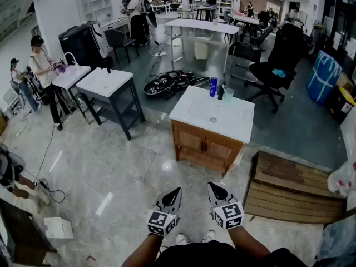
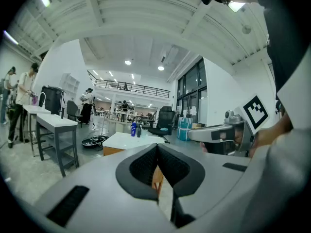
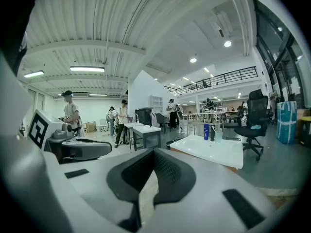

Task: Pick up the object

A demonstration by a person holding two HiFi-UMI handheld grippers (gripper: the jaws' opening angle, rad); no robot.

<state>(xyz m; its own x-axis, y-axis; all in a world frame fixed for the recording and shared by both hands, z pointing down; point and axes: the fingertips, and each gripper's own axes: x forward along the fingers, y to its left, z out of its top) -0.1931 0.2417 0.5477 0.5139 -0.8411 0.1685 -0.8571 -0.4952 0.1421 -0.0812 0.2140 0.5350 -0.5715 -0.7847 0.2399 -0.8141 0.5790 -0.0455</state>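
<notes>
The left hand-held gripper [image 1: 173,195] and the right hand-held gripper [image 1: 216,191] are side by side above a glossy grey floor [image 1: 111,171]. Each has its jaws pressed together, holding nothing. Well ahead of them is a white-topped wooden table [image 1: 233,121]. At its far edge, close together, are a tall blue bottle [image 1: 213,86], a slim dark bottle [image 1: 221,91] and a clear cup [image 1: 228,95].

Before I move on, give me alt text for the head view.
The left gripper and right gripper, jaws shut and empty, point from the bottom edge toward a wooden cabinet whose white top carries a blue can, dark bottle and clear cup.
</notes>
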